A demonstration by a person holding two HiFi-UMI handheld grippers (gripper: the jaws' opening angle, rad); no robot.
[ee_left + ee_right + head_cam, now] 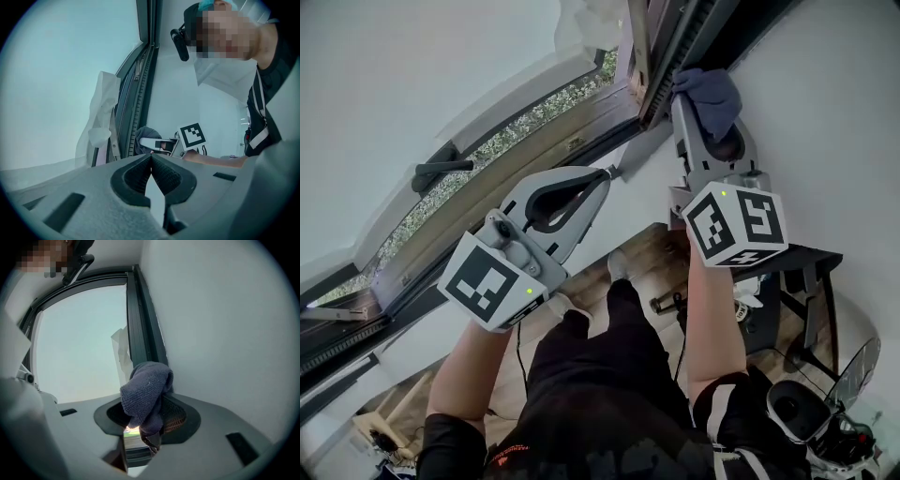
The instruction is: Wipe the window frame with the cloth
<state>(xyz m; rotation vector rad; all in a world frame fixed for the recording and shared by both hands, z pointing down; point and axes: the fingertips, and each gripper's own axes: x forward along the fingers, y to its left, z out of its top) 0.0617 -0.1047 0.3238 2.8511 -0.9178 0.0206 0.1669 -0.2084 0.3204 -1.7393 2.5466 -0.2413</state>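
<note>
My right gripper is raised to the dark window frame and is shut on a blue-grey cloth. The bunched cloth presses on the frame's upright where it meets the white wall. In the right gripper view the cloth bulges out between the jaws, with the frame running up behind it. My left gripper is shut and holds nothing; it is lower and to the left, its tip near the frame's corner. The left gripper view shows its jaws closed together, the cloth and the frame beyond.
A dark window handle sticks out on the sash at left. White plastic film hangs along the frame. The white wall lies right of the frame. Below are a dark desk and a fan.
</note>
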